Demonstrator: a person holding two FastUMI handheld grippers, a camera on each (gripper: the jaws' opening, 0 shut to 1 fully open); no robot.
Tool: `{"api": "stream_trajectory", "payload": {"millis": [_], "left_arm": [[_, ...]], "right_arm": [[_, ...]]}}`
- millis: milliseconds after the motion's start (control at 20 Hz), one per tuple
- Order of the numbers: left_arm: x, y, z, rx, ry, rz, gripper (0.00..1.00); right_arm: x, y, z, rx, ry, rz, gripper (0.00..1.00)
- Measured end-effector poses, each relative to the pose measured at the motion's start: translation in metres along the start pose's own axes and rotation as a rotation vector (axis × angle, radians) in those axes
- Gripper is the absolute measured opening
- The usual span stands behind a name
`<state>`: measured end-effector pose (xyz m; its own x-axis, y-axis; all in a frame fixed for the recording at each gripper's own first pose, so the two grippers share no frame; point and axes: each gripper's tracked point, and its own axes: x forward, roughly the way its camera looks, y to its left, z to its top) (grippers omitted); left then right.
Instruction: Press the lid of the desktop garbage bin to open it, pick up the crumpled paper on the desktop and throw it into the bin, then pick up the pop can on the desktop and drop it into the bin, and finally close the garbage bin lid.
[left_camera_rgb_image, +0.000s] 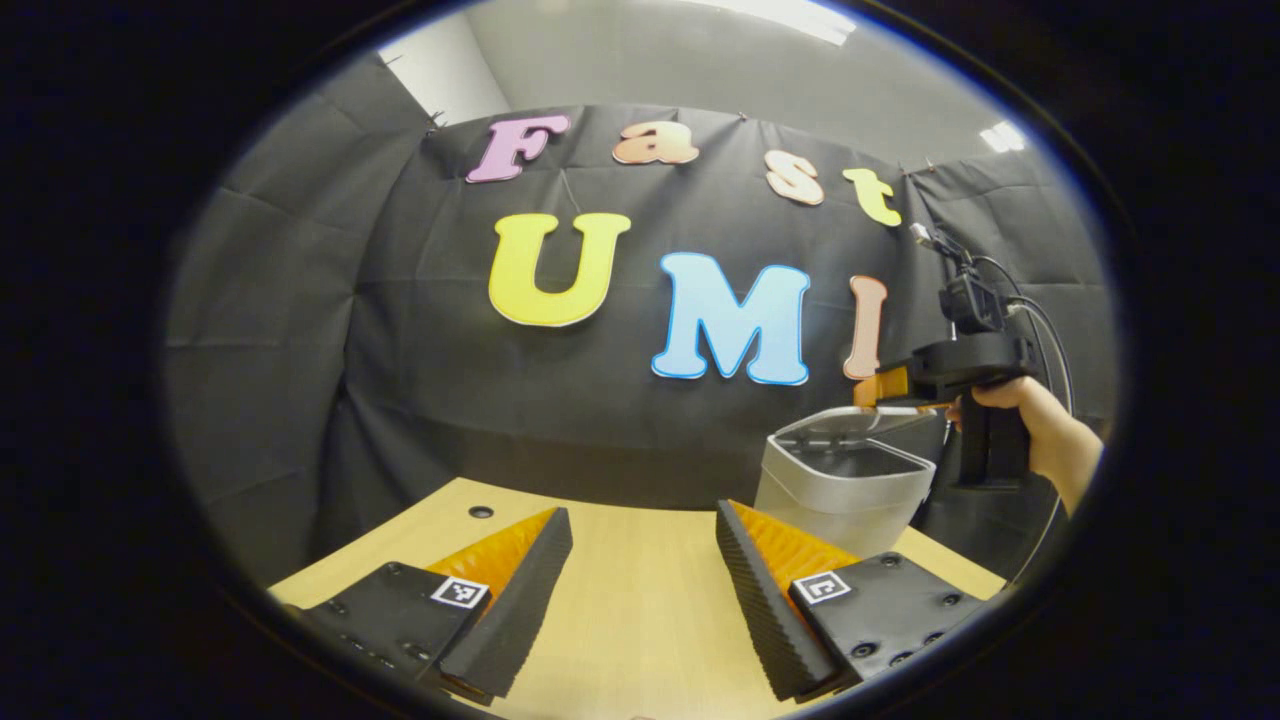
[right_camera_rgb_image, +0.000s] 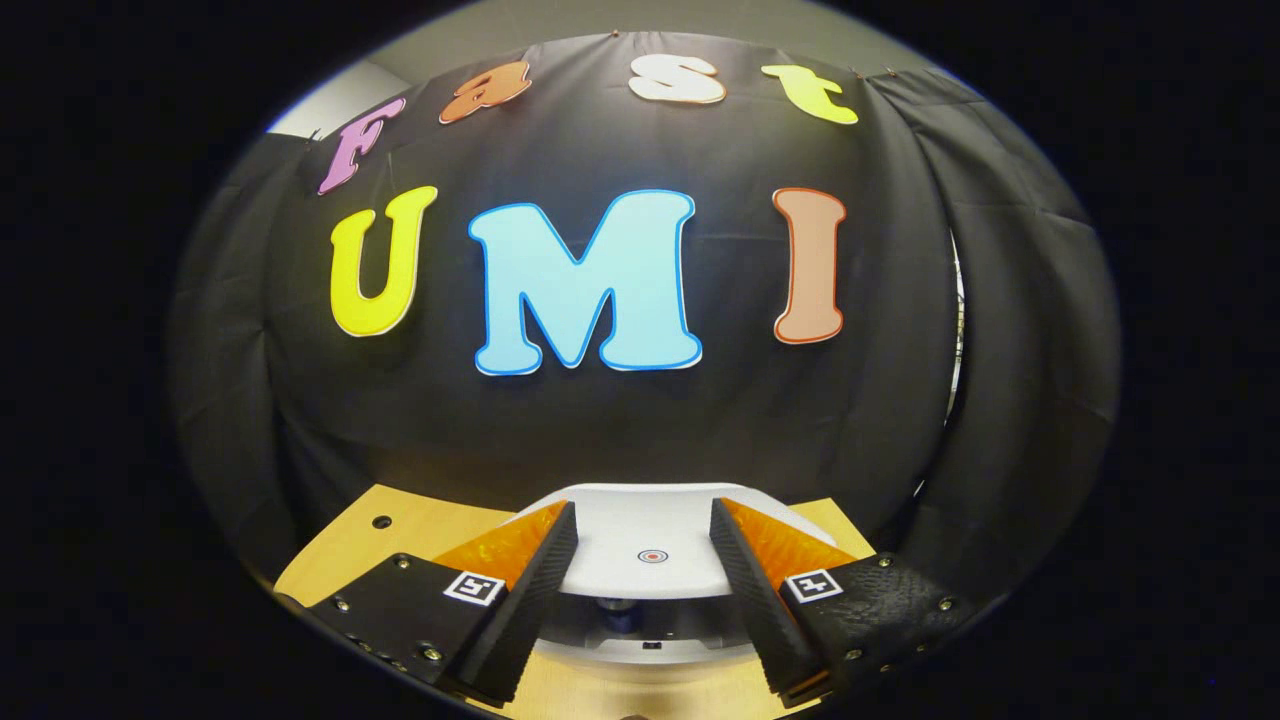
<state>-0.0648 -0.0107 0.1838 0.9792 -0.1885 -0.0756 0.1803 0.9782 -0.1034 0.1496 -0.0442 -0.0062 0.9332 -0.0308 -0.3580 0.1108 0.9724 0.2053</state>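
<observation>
A light wooden table (left_camera_rgb_image: 640, 610) with a small round hole (left_camera_rgb_image: 481, 511) near its far edge.

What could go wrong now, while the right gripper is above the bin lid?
1. The lid is partly raised, and the open right gripper straddles it; a fast push might slam it or tip the bin.
2. The bin stands near the table edge, so a sideways shove could slide it off.

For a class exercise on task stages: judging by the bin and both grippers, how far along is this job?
Looks done: no paper or can on the visible desk; the bin stands with its lid raised. In hand: the right gripper, open and empty, hovers at the lid. Left: closing it. The left gripper idles open.
</observation>
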Motion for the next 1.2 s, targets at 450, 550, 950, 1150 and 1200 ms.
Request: {"api": "stream_trajectory", "payload": {"millis": [450, 550, 950, 1150, 1200], "left_arm": [[0.007, -0.001, -0.003, 0.001, 0.005, -0.002, 0.96], [0.008, 0.001, -0.004, 0.001, 0.006, 0.003, 0.96], [0.014, 0.011, -0.009, -0.006, 0.019, 0.035, 0.96], [0.015, 0.014, -0.01, -0.005, 0.022, 0.046, 0.95], [0.016, 0.014, -0.01, -0.006, 0.024, 0.045, 0.95]], "right_arm": [[0.012, -0.009, -0.021, 0.021, 0.003, -0.032, 0.97], [0.016, -0.008, -0.024, 0.012, 0.0, -0.04, 0.97], [0.036, -0.009, -0.037, -0.01, -0.058, -0.041, 0.97], [0.041, -0.009, -0.042, -0.009, -0.102, -0.03, 0.97], [0.041, -0.009, -0.044, -0.018, -0.101, -0.028, 0.98]]}}
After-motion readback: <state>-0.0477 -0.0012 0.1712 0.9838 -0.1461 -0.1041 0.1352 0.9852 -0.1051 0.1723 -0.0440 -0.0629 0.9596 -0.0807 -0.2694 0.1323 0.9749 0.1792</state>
